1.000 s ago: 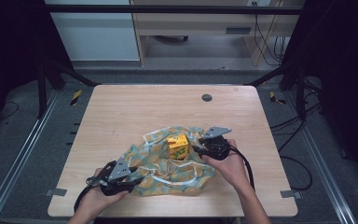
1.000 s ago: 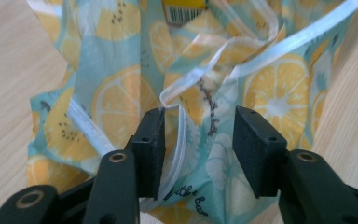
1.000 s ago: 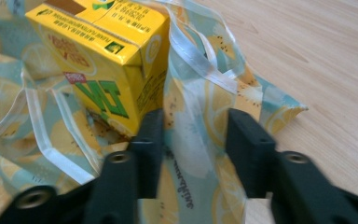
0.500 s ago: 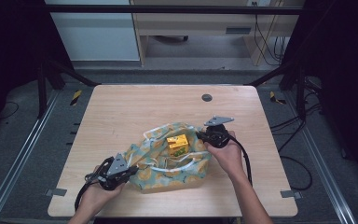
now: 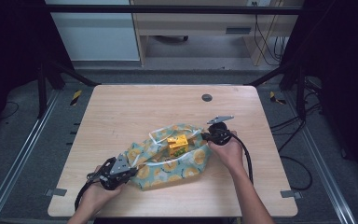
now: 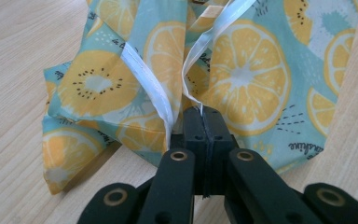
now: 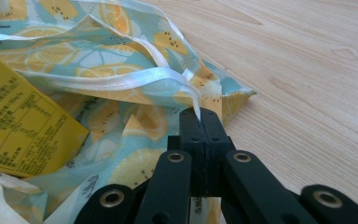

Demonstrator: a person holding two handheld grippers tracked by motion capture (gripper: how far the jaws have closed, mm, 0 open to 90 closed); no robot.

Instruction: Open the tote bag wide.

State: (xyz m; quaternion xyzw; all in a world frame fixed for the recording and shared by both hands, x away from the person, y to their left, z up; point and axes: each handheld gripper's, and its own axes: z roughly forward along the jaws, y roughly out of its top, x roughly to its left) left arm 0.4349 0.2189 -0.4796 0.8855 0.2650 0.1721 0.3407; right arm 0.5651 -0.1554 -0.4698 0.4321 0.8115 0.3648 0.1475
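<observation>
The bag (image 5: 172, 156), a soft teal pouch printed with orange and lemon slices, lies on the near half of the wooden table (image 5: 135, 112), and everything here is placed against it.

Nearest the person, the left gripper (image 5: 128, 168) sits at the bag's near left corner. Its jaws have just been closing, and in the left gripper view they stand pressed together with the bag's white ribbon (image 6: 193, 56) and the cloth edge pinched between the tips. The left hand (image 5: 98, 196) wraps the gripper body just outside that corner, with its black cable looping beside it.

At the bag's right end, a little farther out, the right gripper (image 5: 205, 136) has also just been closing. In the right gripper view its jaws meet on the white ribbon at the bag's rim, beside a folded corner of cloth. The right hand (image 5: 228, 151) rests on the table just right of the bag.

Inside the bag's open top stands a yellow box (image 5: 178, 143) printed with small text, its upper part rising above the rim between the two grippers.

Beyond the bag, well apart from it near the table's far edge, is a small dark round cap (image 5: 207, 97).
</observation>
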